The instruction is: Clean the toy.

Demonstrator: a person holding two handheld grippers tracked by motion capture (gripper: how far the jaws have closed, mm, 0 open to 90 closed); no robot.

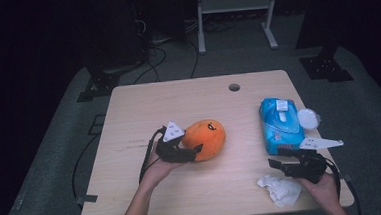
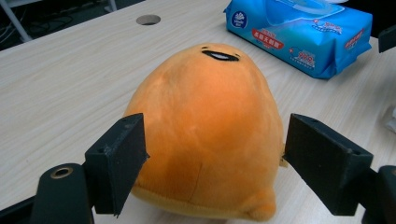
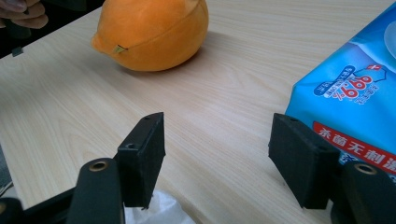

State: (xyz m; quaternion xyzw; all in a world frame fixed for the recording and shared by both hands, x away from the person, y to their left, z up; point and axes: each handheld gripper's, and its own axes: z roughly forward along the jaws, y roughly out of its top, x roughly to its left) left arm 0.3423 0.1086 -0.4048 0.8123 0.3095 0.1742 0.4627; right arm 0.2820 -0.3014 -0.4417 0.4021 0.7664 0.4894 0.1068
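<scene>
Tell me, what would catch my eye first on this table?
Probably the orange plush toy near the middle of the wooden table, with a small dark face on top. The left gripper sits right against it, black jaws spread on either side. Next comes the bright blue wipes pack at the right, with a crumpled white tissue near the front edge.

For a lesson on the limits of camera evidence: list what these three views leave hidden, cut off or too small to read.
- Orange plush toy: its far side is hidden by its own bulk in the left gripper view.
- Blue wet-wipes pack: cut off by the right edge in the right gripper view.
- Crumpled white tissue: what lies under it, high view.
- Pack's small print: too small, high view.
</scene>
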